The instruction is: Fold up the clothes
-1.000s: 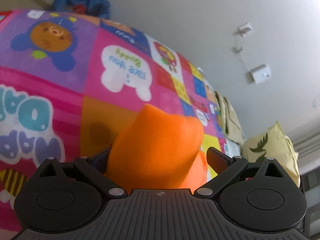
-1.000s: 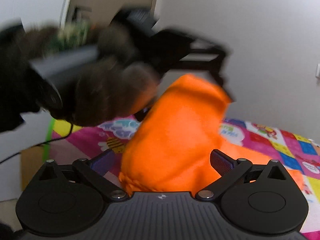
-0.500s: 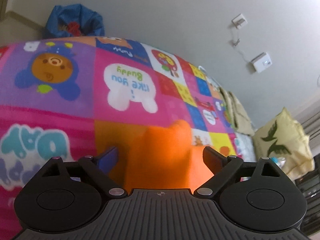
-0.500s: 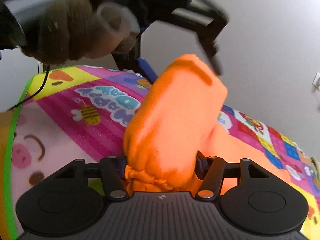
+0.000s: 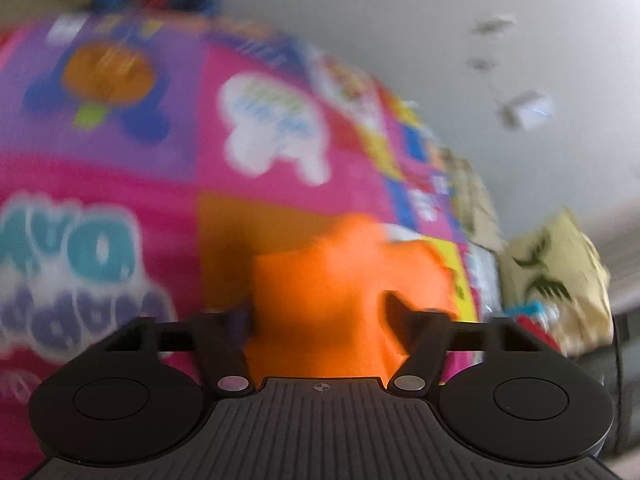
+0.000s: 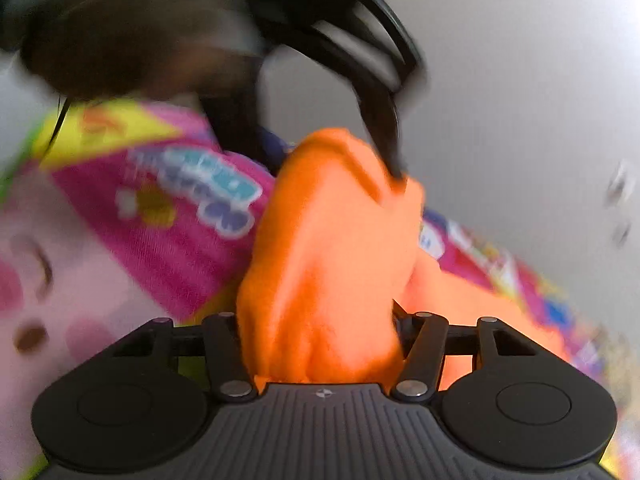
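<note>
Both grippers, left (image 5: 320,316) & right (image 6: 320,320), clenched on the orange cloth (image 6: 328,264) above the blanket (image 5: 120,184) (blurry), fold looks barely begun.

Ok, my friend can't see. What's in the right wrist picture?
The right gripper is clamped on a bunched orange cloth above a colourful cartoon blanket. The blurry left gripper grips the cloth's far end.
</note>
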